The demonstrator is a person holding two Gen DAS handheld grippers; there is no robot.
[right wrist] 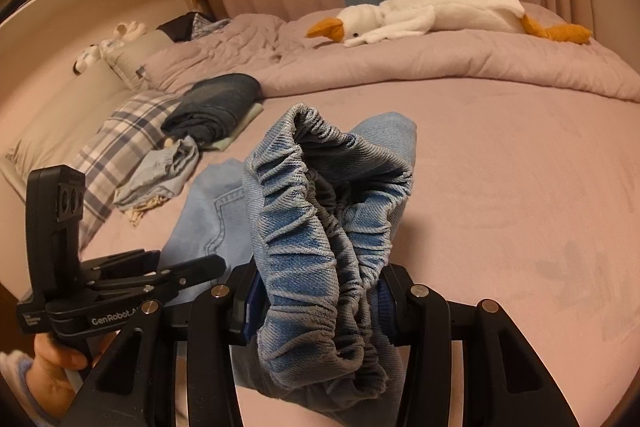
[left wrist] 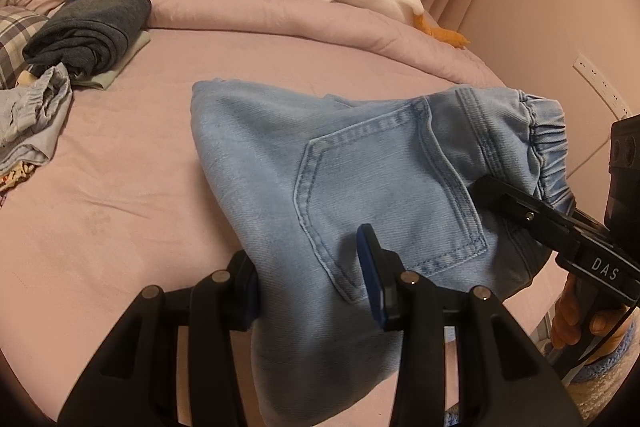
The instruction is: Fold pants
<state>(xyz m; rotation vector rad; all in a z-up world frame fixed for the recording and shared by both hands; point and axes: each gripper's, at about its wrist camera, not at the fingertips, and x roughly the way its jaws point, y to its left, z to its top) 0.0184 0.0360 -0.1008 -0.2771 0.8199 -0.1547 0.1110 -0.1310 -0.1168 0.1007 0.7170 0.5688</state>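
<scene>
Looking along my left claw (left wrist: 312,279), I have its jaws pinched on the light denim pants (left wrist: 360,179) below the back pocket (left wrist: 384,187), the cloth lifted off the near part of the pink bed (left wrist: 120,187). My right claw (left wrist: 492,191) bites the elastic waistband (left wrist: 540,131) at far right.

From my right wrist, my right claw (right wrist: 320,299) is clamped on that bunched waistband (right wrist: 332,207), the legs trailing down left. I judge both grips should stay level and taut, so the fold lands flat, well clear of the clothes pile (right wrist: 216,111).

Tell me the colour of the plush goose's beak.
Orange; the beak of the plush goose shows best in the right wrist view.
</scene>
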